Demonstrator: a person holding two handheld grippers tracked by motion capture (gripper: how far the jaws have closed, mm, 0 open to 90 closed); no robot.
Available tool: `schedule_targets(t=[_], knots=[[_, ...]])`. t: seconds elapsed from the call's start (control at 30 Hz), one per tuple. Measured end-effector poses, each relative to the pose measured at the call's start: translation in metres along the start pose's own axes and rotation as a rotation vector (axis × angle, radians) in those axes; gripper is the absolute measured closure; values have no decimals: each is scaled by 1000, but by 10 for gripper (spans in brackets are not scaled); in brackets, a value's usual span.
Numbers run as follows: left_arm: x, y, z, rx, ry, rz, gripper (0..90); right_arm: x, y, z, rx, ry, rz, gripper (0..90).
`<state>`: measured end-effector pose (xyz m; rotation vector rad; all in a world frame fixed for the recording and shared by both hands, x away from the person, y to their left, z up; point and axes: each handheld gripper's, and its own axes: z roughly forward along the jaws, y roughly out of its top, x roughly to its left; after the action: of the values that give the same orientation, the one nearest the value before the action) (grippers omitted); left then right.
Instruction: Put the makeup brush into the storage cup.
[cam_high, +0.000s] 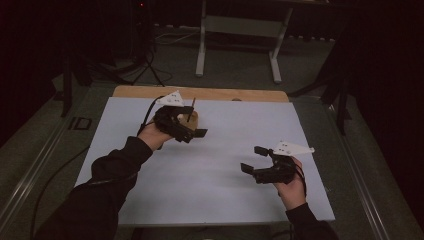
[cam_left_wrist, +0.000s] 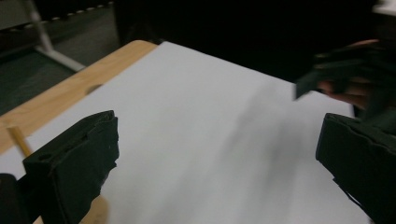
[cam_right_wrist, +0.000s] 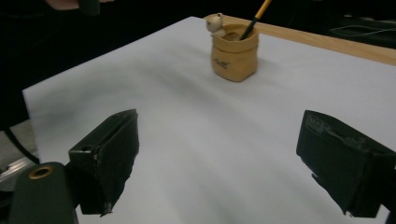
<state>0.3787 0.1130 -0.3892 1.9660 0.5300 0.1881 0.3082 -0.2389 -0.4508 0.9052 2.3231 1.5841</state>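
One pencil (cam_right_wrist: 256, 17) stands tilted in a small tan holder (cam_right_wrist: 233, 52) shaped like a sack, with a tiny bear figure on its rim, near the far edge of the white sheet (cam_high: 220, 165). The left gripper (cam_high: 192, 131) hovers just beside the holder, jaws spread wide and holding nothing, so the pencil seems already set in the holder, or else not yet picked. The right gripper (cam_high: 254, 160) hangs well apart over the near right of the sheet, jaws likewise apart and empty. Little appears left beyond drawing both hands clear. Under the sheet lies a wooden tabletop (cam_high: 210, 92); beyond it, a dim room with grey floor and a white-legged desk frame (cam_high: 239, 30).
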Motion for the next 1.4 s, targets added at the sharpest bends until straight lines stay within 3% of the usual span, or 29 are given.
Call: schedule_targets(t=[0.4,0.67,0.73,1.13,1.3,1.4], knots=[[-25,-23,-19,31,-55,40,2,-4,-5,-4,19,12,-3,141],[-36,-45,-28,43,-63,41,2,-3,-8,-9,16,-5,-35,138],[-37,-50,-30,42,-72,38,2,-5,-9,-11,16,1,-24,138],[-46,-76,-45,72,-59,41,2,-6,-17,-18,34,0,-42,138],[-46,-90,-49,71,-56,7,2,-7,-20,-22,36,4,-46,138],[-47,-98,-52,75,-48,9,2,-8,-24,-25,36,4,-51,139]])
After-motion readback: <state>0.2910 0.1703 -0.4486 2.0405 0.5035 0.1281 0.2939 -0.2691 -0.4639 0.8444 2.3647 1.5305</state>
